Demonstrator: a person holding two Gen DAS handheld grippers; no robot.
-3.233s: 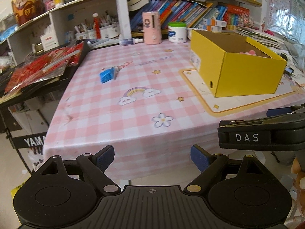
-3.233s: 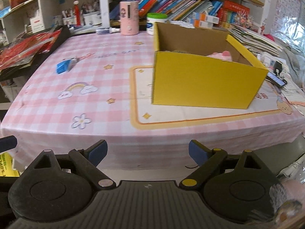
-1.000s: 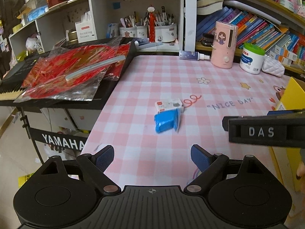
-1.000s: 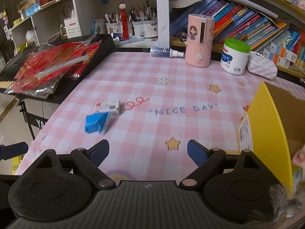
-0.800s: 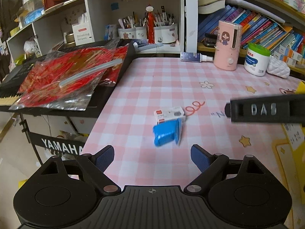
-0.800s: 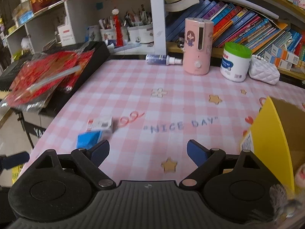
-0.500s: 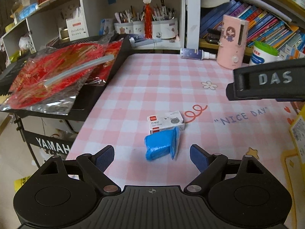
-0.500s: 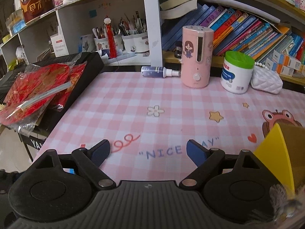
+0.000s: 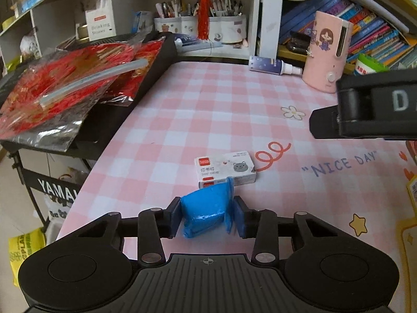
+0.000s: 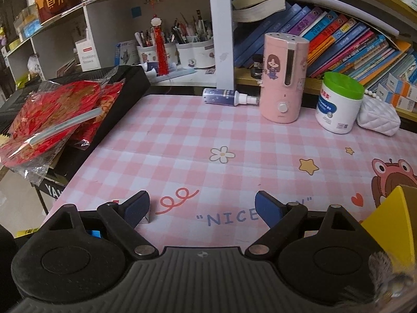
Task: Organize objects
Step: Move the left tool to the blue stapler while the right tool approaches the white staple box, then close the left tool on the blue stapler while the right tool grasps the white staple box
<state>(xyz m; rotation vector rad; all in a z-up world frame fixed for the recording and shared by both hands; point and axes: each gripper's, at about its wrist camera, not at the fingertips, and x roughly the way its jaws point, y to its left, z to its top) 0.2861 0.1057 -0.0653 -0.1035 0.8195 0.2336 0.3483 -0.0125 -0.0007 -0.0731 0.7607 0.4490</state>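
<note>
My left gripper (image 9: 208,217) clamps a crinkled, glossy blue packet (image 9: 206,210), possibly plastic-wrapped, beside a small white box (image 9: 225,169), while my right gripper (image 10: 202,207) hovers spread apart.

Home study corner before me: counter (image 10: 182,140) in pink gingham cloth, shelves of children's books (image 10: 338,39), pen pots (image 10: 182,49), and a Yamaha keyboard (image 9: 125,104) beside it.
</note>
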